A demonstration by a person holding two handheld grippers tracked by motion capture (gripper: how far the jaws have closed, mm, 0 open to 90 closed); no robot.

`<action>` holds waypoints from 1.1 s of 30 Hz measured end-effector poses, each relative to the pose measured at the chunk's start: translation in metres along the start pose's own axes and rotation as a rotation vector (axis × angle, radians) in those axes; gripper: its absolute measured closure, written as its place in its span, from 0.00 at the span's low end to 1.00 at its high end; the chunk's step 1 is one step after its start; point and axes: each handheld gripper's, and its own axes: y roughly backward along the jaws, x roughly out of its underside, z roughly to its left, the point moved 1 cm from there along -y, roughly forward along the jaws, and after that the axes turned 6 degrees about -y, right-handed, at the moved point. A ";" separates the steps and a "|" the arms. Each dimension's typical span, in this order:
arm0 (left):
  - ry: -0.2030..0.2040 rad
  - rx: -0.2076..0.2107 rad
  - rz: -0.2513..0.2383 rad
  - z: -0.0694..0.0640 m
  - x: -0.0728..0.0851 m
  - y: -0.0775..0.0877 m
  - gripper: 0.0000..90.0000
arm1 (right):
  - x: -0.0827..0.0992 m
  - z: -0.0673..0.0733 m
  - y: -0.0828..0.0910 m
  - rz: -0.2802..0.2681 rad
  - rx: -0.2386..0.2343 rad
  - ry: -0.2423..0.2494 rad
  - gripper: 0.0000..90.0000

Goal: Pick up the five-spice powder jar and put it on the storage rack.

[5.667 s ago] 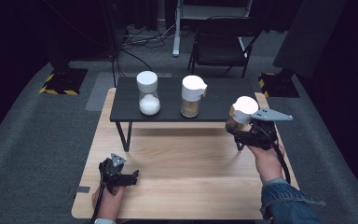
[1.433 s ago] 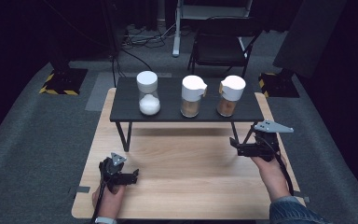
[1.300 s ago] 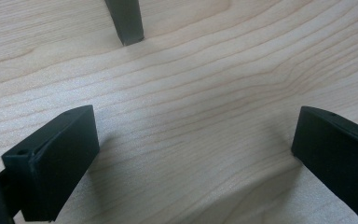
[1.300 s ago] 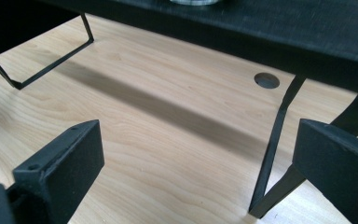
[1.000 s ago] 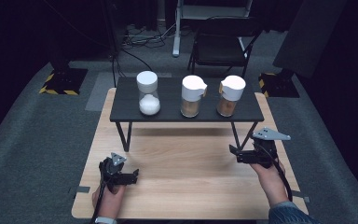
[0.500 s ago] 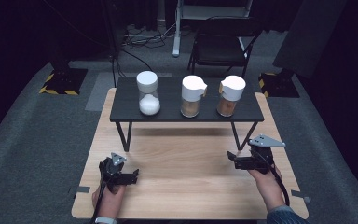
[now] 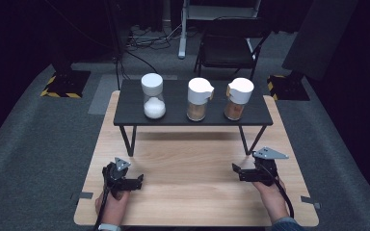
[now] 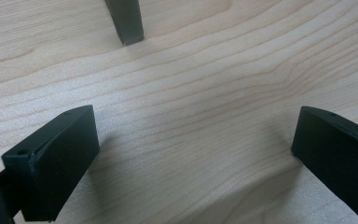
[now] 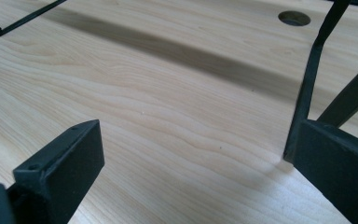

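Three white-lidded jars stand in a row on a low black shelf (image 7: 173, 117): one with white grains (image 7: 152, 96) at the left, and two with brown contents, in the middle (image 7: 199, 99) and at the right (image 7: 237, 98). My left gripper (image 7: 136, 182) rests on the wooden table (image 7: 192, 202) near its front left, open and empty; its own view (image 8: 196, 135) has bare wood between the jaws. Near the front right, my right gripper (image 7: 237, 172) is also open and empty, its jaws (image 9: 200, 149) spread wide over the wood.
The shelf's thin black legs (image 7: 127, 140) (image 9: 307, 93) stand on the table just ahead of both grippers, and one leg foot (image 8: 126, 21) is seen from the left gripper. A round hole (image 9: 293, 18) is in the tabletop. A chair (image 7: 229, 45) stands behind the table.
The right gripper, which earlier held the right brown jar in the air, has left it on the shelf and drawn back toward the table's front edge. The left gripper has stayed still.
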 end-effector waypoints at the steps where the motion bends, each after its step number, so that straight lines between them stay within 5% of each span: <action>1: 0.000 0.000 -0.001 0.000 0.000 0.000 0.00 | 0.001 0.000 -0.001 0.005 0.000 -0.002 0.02; 33: 0.000 0.000 0.000 0.000 0.000 0.000 0.00 | 0.034 -0.001 -0.027 0.132 0.020 -0.019 0.03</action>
